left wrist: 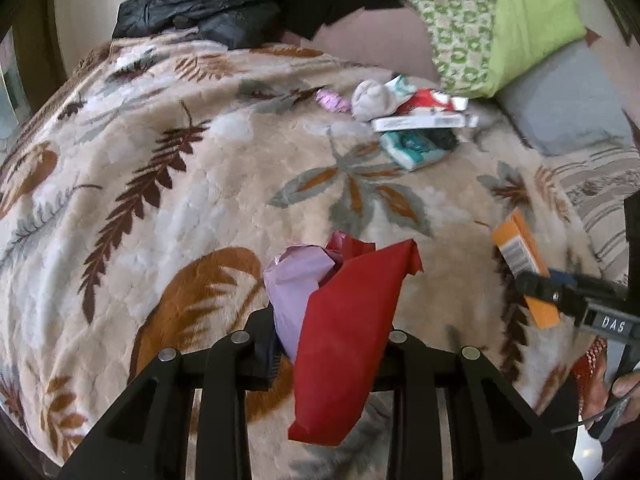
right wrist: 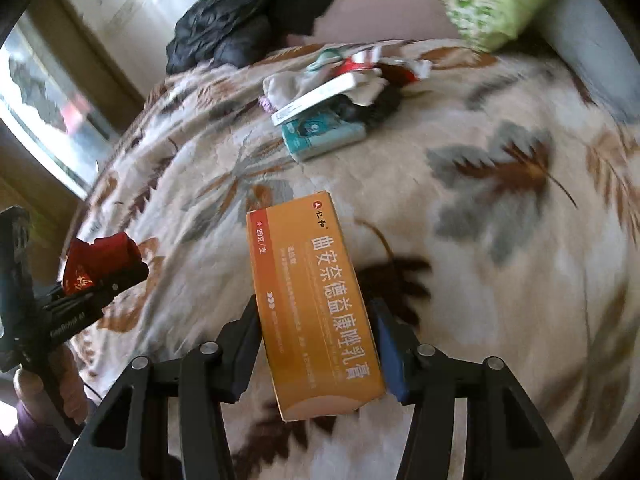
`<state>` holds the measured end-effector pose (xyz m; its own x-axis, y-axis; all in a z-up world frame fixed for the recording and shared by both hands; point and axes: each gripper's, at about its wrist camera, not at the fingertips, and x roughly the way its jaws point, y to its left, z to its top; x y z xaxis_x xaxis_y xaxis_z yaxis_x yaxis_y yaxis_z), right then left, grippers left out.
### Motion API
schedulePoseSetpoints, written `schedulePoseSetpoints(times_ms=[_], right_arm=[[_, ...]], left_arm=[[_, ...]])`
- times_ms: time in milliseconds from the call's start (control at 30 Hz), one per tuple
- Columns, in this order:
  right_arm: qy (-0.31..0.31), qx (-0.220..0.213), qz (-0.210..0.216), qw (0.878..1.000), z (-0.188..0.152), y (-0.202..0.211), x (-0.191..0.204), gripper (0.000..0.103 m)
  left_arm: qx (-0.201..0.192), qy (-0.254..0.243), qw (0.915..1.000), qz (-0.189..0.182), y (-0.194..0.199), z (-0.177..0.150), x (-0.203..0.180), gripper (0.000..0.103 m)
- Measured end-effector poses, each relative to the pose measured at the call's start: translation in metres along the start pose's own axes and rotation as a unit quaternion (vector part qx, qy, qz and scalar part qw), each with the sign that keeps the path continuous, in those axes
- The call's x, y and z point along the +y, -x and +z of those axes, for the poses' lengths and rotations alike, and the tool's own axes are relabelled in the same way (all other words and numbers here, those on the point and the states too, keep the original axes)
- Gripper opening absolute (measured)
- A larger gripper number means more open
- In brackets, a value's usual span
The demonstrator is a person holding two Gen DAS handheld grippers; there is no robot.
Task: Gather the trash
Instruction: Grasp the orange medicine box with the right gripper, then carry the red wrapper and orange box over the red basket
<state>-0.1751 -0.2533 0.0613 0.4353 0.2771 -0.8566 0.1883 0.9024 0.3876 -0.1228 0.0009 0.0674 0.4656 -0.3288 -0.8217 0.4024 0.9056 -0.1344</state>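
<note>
My left gripper [left wrist: 332, 344] is shut on a red paper wrapper [left wrist: 352, 320] and a crumpled lilac paper [left wrist: 296, 280], held just above the leaf-patterned blanket [left wrist: 160, 200]. In the right wrist view the same gripper [right wrist: 100, 280] shows at the left with the red wrapper [right wrist: 100, 256]. My right gripper [right wrist: 316, 344] is shut on an orange carton [right wrist: 316, 300] printed with white characters, its pads against the two long sides. Farther back lies a trash pile: a white box [left wrist: 420, 122], a teal packet [left wrist: 412, 150], a red-and-white wrapper [left wrist: 424, 102], a pink wrapper [left wrist: 332, 100] and a pale bundle [left wrist: 372, 100].
A black jacket [left wrist: 200, 0] lies at the far edge of the bed. A green patterned quilt [left wrist: 520, 28] and a grey pillow [left wrist: 560, 104] sit at the back right. A window [right wrist: 40, 92] is on the left. A hand [right wrist: 28, 384] grips the left tool.
</note>
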Motion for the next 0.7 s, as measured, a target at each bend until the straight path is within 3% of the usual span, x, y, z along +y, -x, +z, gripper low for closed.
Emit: schedulePoseSetpoints(times_ms=[267, 700], right_arm=[[-0.057, -0.048, -0.005, 0.997, -0.044, 0.062, -0.017, 0.056], [-0.072, -0.104, -0.07, 0.99, -0.079, 0.119, -0.028, 0.056]], left_arm=[[-0.041, -0.081, 0.9959, -0.005, 0.043, -0.007, -0.06, 0.029], [-0.078, -0.178, 0.9806, 0.022, 0.072, -0.024, -0.133, 0.029]])
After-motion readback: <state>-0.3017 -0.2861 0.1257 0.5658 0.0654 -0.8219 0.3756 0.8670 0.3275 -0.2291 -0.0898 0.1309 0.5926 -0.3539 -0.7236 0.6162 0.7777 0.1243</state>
